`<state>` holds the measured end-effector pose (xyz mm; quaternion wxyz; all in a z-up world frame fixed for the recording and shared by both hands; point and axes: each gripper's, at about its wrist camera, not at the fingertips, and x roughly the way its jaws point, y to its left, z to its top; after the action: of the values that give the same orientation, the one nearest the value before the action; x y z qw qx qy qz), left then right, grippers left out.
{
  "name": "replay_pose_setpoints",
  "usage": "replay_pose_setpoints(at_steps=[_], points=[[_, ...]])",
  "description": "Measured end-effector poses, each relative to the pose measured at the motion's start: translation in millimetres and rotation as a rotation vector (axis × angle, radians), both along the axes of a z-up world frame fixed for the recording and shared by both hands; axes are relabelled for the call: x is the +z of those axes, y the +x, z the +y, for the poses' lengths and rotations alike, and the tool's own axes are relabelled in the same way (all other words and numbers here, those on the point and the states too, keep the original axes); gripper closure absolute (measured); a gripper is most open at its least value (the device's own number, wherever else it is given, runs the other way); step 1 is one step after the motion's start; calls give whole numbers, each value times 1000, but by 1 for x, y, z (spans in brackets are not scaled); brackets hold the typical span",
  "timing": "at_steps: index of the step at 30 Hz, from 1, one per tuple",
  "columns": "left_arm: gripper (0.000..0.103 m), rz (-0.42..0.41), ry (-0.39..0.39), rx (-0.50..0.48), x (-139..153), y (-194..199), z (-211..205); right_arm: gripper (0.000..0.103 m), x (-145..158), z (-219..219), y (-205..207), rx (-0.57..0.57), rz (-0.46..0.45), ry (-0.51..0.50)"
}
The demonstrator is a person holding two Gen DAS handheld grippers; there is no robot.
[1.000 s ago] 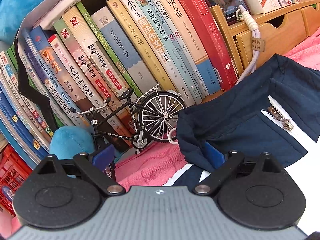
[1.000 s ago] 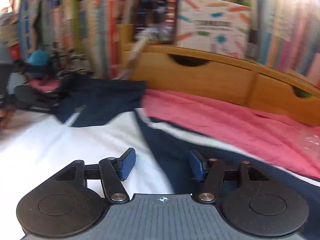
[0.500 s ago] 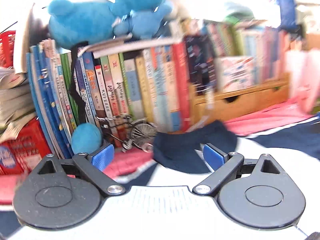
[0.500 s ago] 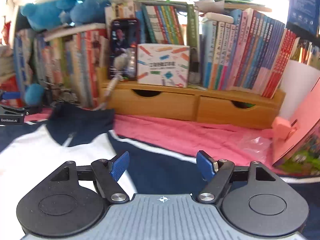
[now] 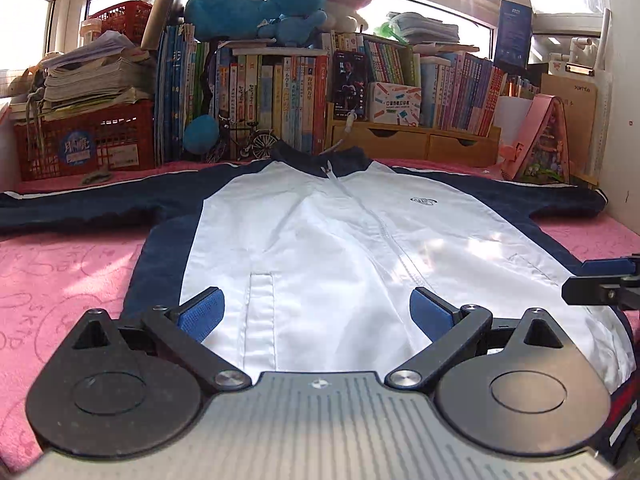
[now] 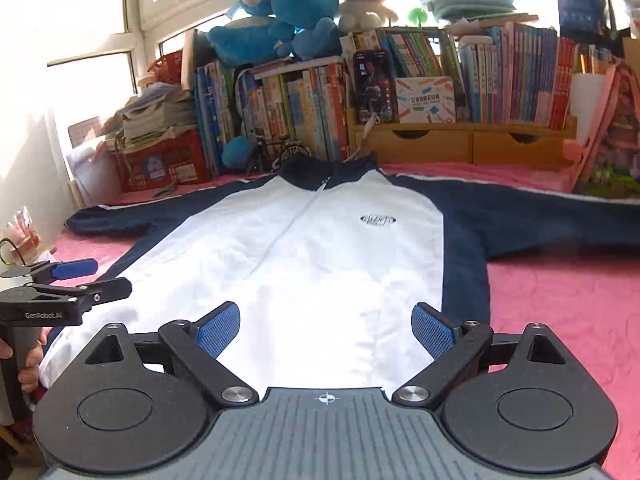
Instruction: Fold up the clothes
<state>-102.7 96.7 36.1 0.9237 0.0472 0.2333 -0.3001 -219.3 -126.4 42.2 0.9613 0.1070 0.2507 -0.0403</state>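
While the jacket [image 5: 320,240] lies flat, keep your left gripper [image 5: 316,312] wide and empty; your right gripper [image 6: 326,330] is opening, so pinch the hem evenly.

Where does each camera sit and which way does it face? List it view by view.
Left wrist: behind the open left tongs, above the jacket hem, facing the bookshelf; right tongs at right edge.
Right wrist: behind the right tongs, jaws opening, nothing between; left tongs and hand at left.
Shared: jacket, bookshelf, plush toys.
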Motion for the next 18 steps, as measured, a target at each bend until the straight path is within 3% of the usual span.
replay_pose_setpoints(at_steps=[5, 8, 12, 18], points=[[3, 42, 53, 39, -18, 13, -1, 10, -33, 70, -8, 27, -83, -144], [2, -1, 121, 68, -20, 16, -1, 10, -43, 86, -3, 23, -121, -248], [0, 32, 83, 110, -25, 24, 11, 9, -54, 60, 0, -122, -115, -339], [0, -10, 110, 97, -25, 24, 19, 3, -66, -3, -9, -386, -91, -449]])
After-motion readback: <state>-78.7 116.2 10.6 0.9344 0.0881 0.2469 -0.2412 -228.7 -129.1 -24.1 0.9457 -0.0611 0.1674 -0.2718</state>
